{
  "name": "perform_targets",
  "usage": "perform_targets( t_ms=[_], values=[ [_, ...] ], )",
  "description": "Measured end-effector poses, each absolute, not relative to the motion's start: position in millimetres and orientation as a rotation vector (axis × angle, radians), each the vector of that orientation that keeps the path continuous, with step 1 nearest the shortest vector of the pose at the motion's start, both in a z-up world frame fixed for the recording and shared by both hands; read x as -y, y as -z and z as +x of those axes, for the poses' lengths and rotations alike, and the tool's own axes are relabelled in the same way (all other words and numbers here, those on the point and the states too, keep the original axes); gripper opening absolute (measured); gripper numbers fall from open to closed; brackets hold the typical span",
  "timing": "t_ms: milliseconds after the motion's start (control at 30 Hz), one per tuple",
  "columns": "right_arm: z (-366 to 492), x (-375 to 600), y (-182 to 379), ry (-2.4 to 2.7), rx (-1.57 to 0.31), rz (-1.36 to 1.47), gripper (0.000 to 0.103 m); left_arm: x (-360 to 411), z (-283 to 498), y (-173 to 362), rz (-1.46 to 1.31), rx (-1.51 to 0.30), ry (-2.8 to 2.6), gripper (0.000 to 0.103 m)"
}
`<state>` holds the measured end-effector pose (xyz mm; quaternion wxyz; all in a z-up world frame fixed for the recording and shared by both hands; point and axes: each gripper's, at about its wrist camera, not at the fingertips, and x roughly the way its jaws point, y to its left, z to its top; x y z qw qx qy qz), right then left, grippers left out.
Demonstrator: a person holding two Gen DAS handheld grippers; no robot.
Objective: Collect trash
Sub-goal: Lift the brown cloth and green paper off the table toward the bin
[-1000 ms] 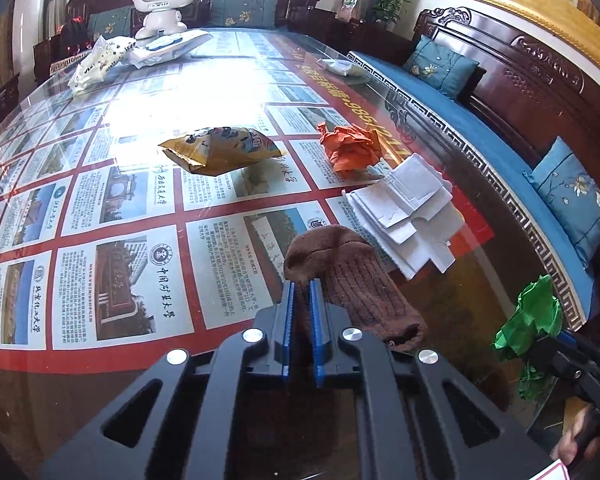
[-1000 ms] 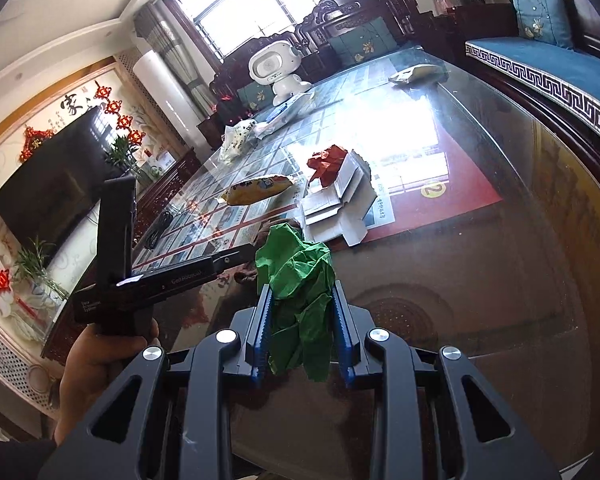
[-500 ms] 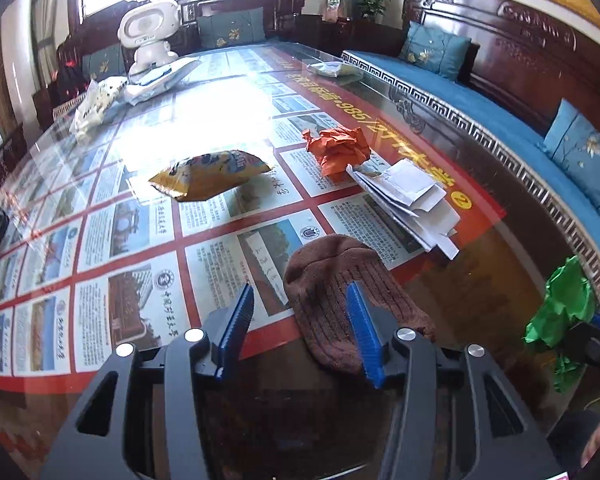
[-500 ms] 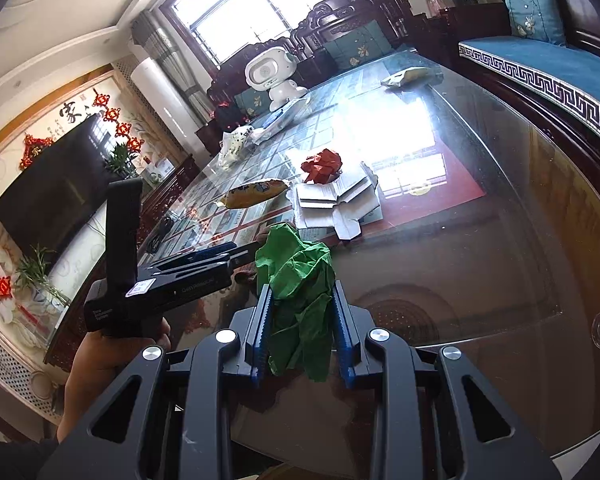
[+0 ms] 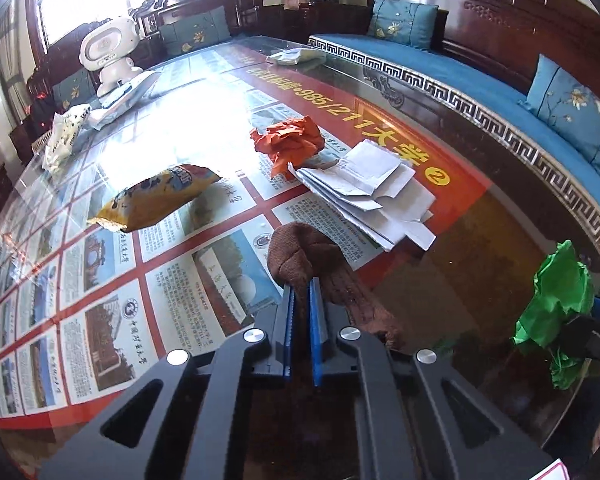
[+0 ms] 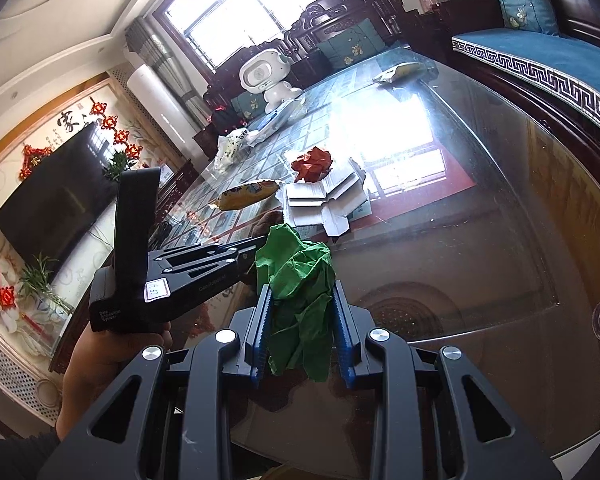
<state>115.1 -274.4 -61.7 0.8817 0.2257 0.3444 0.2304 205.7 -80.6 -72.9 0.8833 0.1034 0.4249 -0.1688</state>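
A: How are the grippers seen?

B: The left gripper [image 5: 302, 286] is clamped on a brown sock [image 5: 300, 256], whose toe is lifted off the glass table [image 5: 460, 280]. The right gripper [image 6: 302, 312] is closed on green paper [image 6: 300, 280].

A: What else is shown?

B: Ahead of the left gripper, white papers [image 5: 372, 192], an orange wad [image 5: 290, 142] and a yellow bag [image 5: 156, 198] are laid on the table.
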Motion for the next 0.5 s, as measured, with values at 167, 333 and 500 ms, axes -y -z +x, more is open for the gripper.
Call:
perform_targets(
  t_ms=[167,333,500],
  values=[
    [110,273,59,-0.483,-0.712,0.465,0.028,73,193,66,0.168,-0.857,0.376,0.007],
    [100,271,50,-0.486,-0.694,0.452,0.028,58,168,47,0.095,-0.816,0.401,0.007],
    [81,269,36,-0.491,-0.669,0.432,0.028,37,135,26,0.027,-0.777,0.427,0.007]
  ],
)
